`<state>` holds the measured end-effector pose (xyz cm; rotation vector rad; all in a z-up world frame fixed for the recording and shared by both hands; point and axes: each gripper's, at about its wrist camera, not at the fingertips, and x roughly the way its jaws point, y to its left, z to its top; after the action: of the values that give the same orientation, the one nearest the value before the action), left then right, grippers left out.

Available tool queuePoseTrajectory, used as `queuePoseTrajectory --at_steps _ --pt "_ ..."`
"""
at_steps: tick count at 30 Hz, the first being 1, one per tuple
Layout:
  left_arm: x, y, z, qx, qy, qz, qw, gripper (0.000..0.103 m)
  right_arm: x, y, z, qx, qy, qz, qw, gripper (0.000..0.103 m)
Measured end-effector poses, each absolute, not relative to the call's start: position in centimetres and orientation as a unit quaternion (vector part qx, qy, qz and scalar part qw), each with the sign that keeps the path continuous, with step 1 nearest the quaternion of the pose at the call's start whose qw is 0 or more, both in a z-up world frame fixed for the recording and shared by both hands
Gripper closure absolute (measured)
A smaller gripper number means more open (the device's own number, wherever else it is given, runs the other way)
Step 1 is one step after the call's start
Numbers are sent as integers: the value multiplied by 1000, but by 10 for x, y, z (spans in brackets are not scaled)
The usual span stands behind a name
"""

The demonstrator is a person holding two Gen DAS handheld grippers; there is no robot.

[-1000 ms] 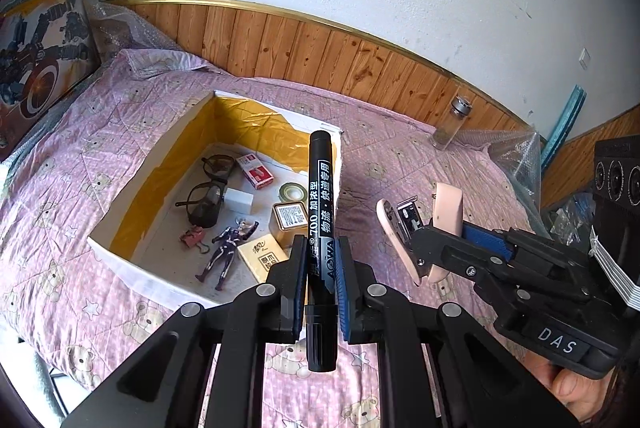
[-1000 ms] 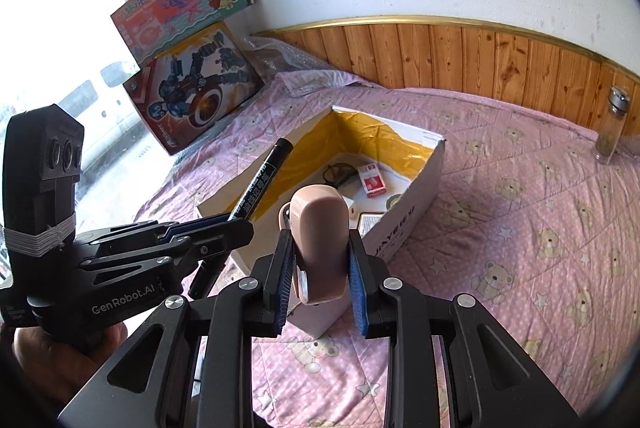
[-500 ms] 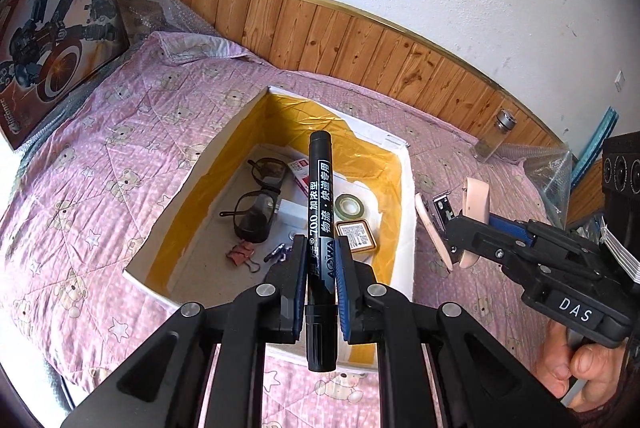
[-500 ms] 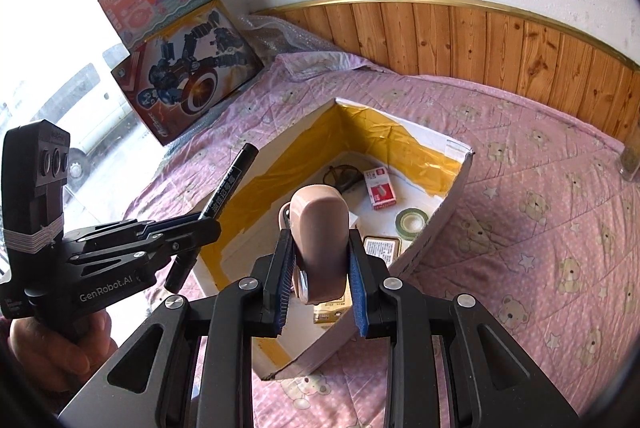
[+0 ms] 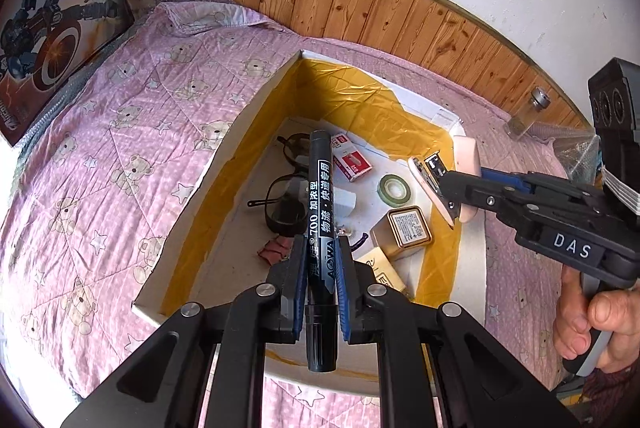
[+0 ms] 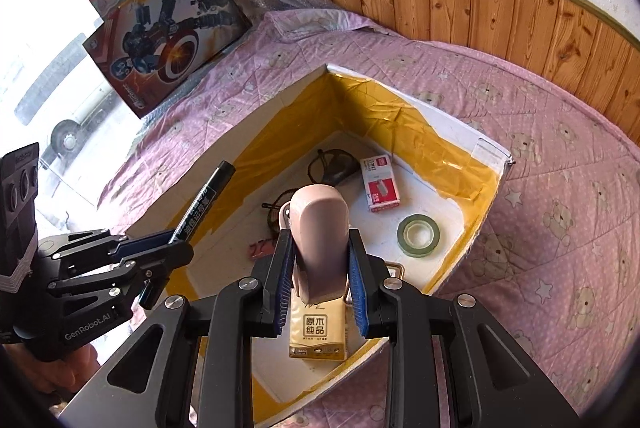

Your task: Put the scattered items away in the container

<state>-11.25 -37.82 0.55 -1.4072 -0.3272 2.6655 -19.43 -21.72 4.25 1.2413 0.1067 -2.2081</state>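
A cylindrical black marker (image 5: 319, 212) is pinched by the left gripper (image 5: 319, 268) at frame centre. A smooth pink stapler (image 6: 319, 240) is clamped by the right gripper (image 6: 319, 276) above the yellow-taped cardboard box (image 6: 416, 132).

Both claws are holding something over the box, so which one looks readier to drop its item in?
Probably the left claw: its marker hangs over the box floor, while the right claw's pink stapler sits near the box's edge.

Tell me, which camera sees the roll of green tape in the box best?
The right wrist view: the tape roll lies flat on the box floor, unobstructed, its hole visible. The left wrist view shows it too, whole but smaller, just beside the pink stapler.
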Motion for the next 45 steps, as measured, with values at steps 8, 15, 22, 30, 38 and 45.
queuePoseTrajectory --at_steps 8,15,22,30,38,45 --pt "-130 -382 -15 -493 -78 865 53 89 -228 -233 23 480 68 -827 283 73" --pt "-138 -393 -31 -513 -74 855 34 71 -239 -226 22 479 65 -831 274 58" --pt "-134 -396 -31 -513 -79 854 39 71 -224 -226 24 482 78 -826 281 53" --pt "-131 -389 -23 -505 -77 859 40 71 -191 -234 29 472 146 -830 257 44" --pt "-121 -381 -13 -497 -72 864 43 70 -164 -231 30 491 148 -814 272 43" --pt "-108 -372 -2 -490 -69 868 51 70 -143 -229 30 504 145 -805 277 43"
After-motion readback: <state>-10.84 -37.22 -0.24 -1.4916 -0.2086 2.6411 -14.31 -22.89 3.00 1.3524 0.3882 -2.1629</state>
